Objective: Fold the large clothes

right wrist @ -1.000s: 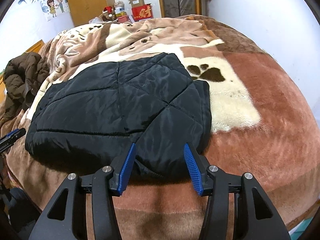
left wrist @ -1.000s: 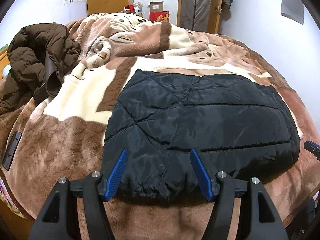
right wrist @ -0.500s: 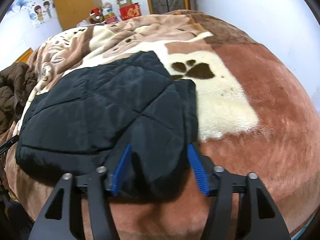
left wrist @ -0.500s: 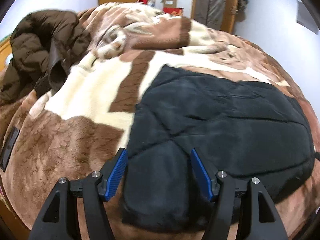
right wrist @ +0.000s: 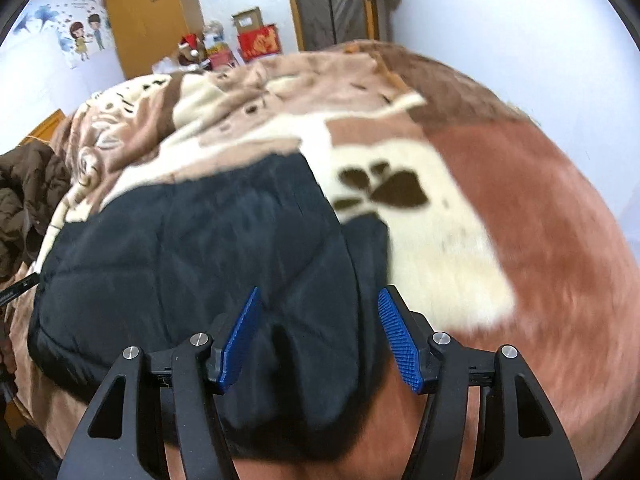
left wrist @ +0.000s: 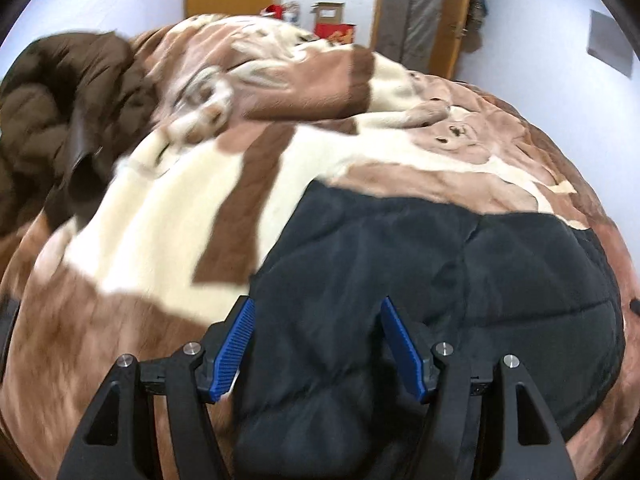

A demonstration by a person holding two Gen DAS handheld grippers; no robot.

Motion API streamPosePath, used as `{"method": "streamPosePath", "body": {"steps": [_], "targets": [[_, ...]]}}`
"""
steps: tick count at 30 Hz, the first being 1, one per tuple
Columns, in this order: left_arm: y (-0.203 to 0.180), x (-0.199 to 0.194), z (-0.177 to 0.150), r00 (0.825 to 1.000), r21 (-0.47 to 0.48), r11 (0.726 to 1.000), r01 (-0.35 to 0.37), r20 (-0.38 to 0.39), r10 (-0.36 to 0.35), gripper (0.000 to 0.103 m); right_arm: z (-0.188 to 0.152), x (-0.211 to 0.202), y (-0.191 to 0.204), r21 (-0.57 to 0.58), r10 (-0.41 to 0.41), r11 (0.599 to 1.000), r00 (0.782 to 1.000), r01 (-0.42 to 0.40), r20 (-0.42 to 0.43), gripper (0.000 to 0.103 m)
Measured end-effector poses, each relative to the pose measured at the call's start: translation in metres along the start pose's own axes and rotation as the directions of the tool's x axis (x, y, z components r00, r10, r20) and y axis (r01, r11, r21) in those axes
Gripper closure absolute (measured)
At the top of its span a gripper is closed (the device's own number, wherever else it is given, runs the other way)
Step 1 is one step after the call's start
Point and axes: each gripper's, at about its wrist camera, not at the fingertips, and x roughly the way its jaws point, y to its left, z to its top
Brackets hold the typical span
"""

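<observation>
A black quilted jacket lies folded flat on a brown and cream plush blanket that covers a bed. My left gripper is open over the jacket's near left corner, and black fabric fills the gap between its blue pads without being pinched. In the right wrist view the same jacket spreads to the left. My right gripper is open over its near right corner, its pads wide apart with fabric lying between them. Both views are blurred by motion.
A crumpled brown puffer coat is heaped at the bed's left side and also shows as the brown coat. White walls close in on the right. Boxes and a wooden door stand beyond the bed's far end.
Both grippers have moved forward, from just short of the jacket's near edge to over its two near corners. The right jaws stand a little wider than before.
</observation>
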Motion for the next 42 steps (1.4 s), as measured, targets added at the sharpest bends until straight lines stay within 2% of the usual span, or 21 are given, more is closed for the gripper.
{"method": "streamPosePath", "body": {"steps": [6, 10, 14, 17, 20, 23, 25, 27, 30, 32, 38, 42], "targets": [[-0.019, 0.048, 0.022, 0.997, 0.023, 0.999, 0.031, -0.068, -0.029, 0.035, 0.023, 0.042, 0.006, -0.028, -0.033, 0.999, 0.999, 0.032, -0.035, 0.043], [-0.022, 0.069, 0.019, 0.995, 0.023, 0.999, 0.041, -0.095, -0.039, 0.035, 0.015, 0.075, -0.007, -0.005, -0.065, 0.998, 0.992, 0.064, -0.108, 0.045], [-0.029, 0.079, 0.015, 0.996, 0.05, 0.998, 0.027, -0.091, -0.022, 0.034, 0.002, 0.082, -0.015, 0.021, -0.058, 0.998, 0.992, 0.061, -0.113, 0.045], [-0.033, 0.08, 0.019, 0.995, 0.062, 0.998, 0.01, -0.095, -0.004, 0.034, 0.005, 0.08, -0.016, 0.02, -0.063, 0.998, 0.992, 0.065, -0.113, 0.043], [-0.031, 0.059, 0.025, 0.997, 0.068, 0.998, 0.005, -0.079, 0.0, 0.034, 0.011, 0.059, -0.018, 0.045, -0.052, 0.997, 0.994, 0.057, -0.097, 0.043], [-0.016, 0.023, 0.021, 0.999, 0.031, 0.999, 0.036, -0.02, -0.035, 0.035, 0.007, 0.032, -0.021, 0.044, -0.019, 0.999, 0.998, 0.022, -0.066, 0.042], [-0.002, 0.0, 0.01, 0.999, 0.004, 1.0, 0.024, 0.021, -0.025, 0.035, -0.003, 0.018, -0.022, 0.04, 0.0, 0.999, 0.998, 0.003, -0.059, 0.042], [0.015, -0.011, -0.003, 0.999, -0.04, 0.999, 0.026, 0.021, -0.025, 0.034, -0.018, 0.009, -0.024, 0.052, 0.016, 0.999, 0.997, -0.012, -0.07, 0.042], [0.033, 0.0, -0.028, 0.999, -0.076, 0.997, 0.004, -0.047, -0.008, 0.034, -0.036, 0.015, -0.03, 0.089, 0.043, 0.995, 0.993, -0.034, -0.107, 0.041], [0.042, 0.016, -0.039, 0.995, -0.116, 0.993, 0.024, -0.095, -0.036, 0.032, -0.04, 0.026, -0.036, 0.123, 0.057, 0.992, 0.99, -0.04, -0.132, 0.039], [0.043, 0.04, -0.034, 0.994, -0.157, 0.987, 0.045, -0.095, -0.061, 0.024, -0.032, 0.049, -0.036, 0.106, 0.046, 0.994, 0.984, -0.029, -0.17, 0.036], [0.051, 0.051, -0.037, 0.989, -0.215, 0.973, 0.081, -0.1, -0.105, 0.018, -0.03, 0.062, -0.042, 0.164, 0.097, 0.984, 0.978, -0.066, -0.187, 0.036]]}}
